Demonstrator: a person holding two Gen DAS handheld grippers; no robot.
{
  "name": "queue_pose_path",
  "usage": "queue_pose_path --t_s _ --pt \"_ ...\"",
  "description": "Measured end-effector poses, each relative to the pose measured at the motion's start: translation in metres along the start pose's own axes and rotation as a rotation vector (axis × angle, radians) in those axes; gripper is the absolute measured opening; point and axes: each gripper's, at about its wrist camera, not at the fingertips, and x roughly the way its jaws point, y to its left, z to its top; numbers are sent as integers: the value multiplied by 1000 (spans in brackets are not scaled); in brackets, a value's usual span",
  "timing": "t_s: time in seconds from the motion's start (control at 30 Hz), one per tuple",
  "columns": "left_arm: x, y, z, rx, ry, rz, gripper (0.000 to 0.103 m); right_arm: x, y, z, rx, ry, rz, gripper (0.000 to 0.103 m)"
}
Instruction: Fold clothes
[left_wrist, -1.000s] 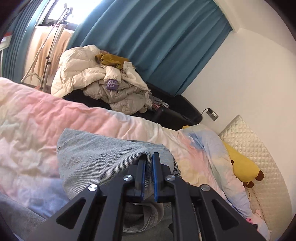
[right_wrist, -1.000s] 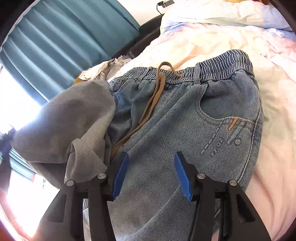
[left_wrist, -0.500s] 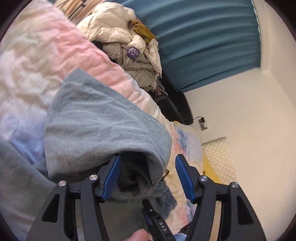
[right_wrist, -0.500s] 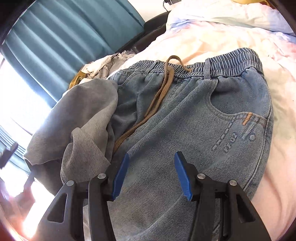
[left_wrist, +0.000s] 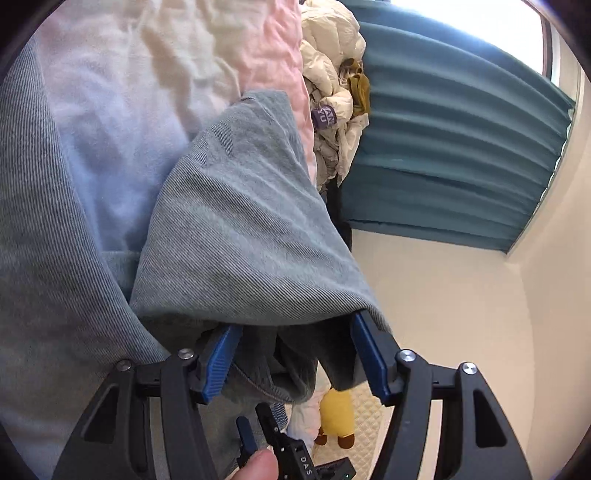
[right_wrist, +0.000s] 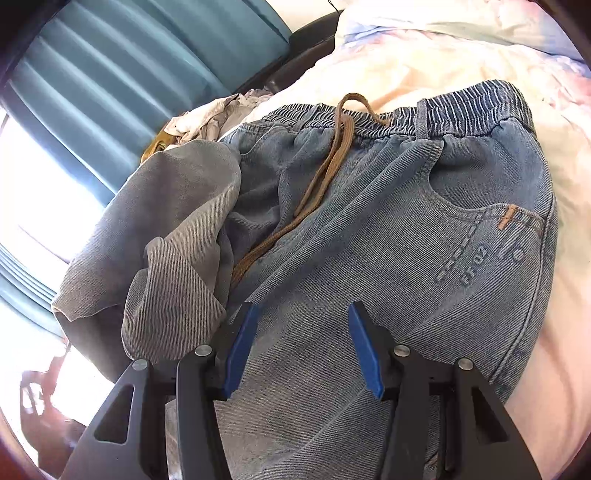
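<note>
Light blue jeans (right_wrist: 424, 229) with an elastic waistband and a brown drawstring (right_wrist: 325, 177) lie flat on the bed. One leg (right_wrist: 177, 221) is folded back over them at the left, grey underside up. My right gripper (right_wrist: 301, 347) hovers open just above the denim below the drawstring, holding nothing. In the left wrist view that folded leg (left_wrist: 240, 221) drapes over my left gripper (left_wrist: 295, 354). Its jaws stand open and loose cloth hangs between the blue pads (left_wrist: 221, 362) without being pinched.
A pastel pink, blue and cream duvet (left_wrist: 147, 74) covers the bed. A heap of cream jackets (left_wrist: 332, 66) sits beyond it before teal curtains (left_wrist: 443, 166). A yellow plush toy (left_wrist: 336, 413) lies by the quilted headboard. A person's fingertip (left_wrist: 258, 465) shows at the bottom.
My left gripper opened and let go of the folded jeans leg, rolled hard to one side and sank toward the bed. The right gripper stayed where it was, open.
</note>
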Motion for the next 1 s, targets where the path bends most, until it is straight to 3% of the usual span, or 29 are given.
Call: queue_pose_path --t_s 0.33,0.47,0.63,0.73,0.8,0.87,0.97,1.0 --pt "-25 12 3 -59 -120 -82 62 7 5 -4 -13 18 8 52" --pt "-33 31 7 -146 -147 -116 62 8 6 -4 -13 27 12 52" --pt "-23 31 7 -129 -123 -79 62 9 7 -5 -16 33 15 52" --pt "-12 32 16 -109 -103 -12 62 10 7 -5 -18 36 12 52" --pt "-8 34 22 -115 -102 42 55 11 9 -6 -24 35 12 52" --pt "-6 28 28 -97 -97 128 34 11 10 -7 -28 32 16 52" --pt "-21 -1 41 43 -154 181 14 8 12 -8 -32 13 38 52" --pt "-29 -11 46 82 -182 194 11 8 14 -8 -36 6 43 52"
